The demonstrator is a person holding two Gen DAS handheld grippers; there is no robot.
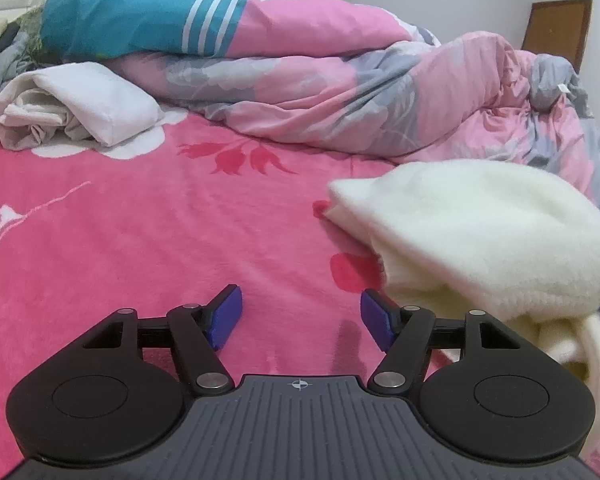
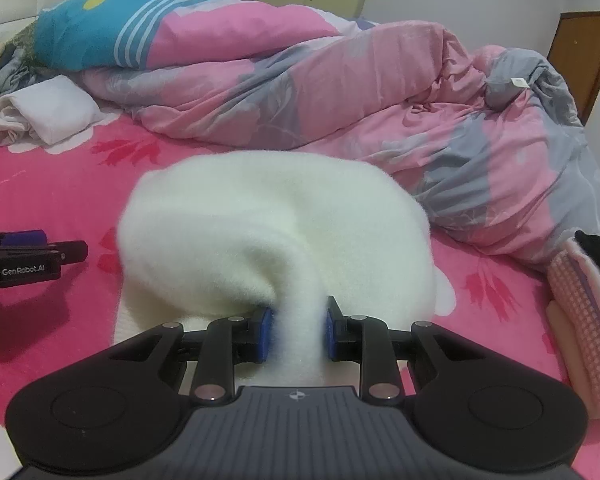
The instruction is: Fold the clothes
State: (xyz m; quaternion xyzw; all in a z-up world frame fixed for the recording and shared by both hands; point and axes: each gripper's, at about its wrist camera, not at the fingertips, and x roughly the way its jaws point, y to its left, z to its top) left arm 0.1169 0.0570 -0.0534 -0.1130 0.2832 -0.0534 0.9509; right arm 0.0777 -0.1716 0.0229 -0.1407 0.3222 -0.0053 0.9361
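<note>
A fluffy white garment (image 2: 276, 224) lies bunched on the pink flowered bedspread (image 2: 60, 184). My right gripper (image 2: 297, 330) is shut on a fold of it and lifts that part, blurred by motion. The garment also shows in the left wrist view (image 1: 480, 236), to the right of my left gripper (image 1: 300, 320). My left gripper is open and empty, low over the bedspread (image 1: 140, 220). The left gripper also shows in the right wrist view (image 2: 28, 258), at the left edge beside the garment.
A rumpled pink and grey duvet (image 1: 340, 92) with a blue patch lies across the back of the bed. A folded white cloth (image 1: 76, 100) sits at the back left. A folded pink checked item (image 2: 584, 320) lies at the right edge. A brown door (image 1: 556, 28) stands behind.
</note>
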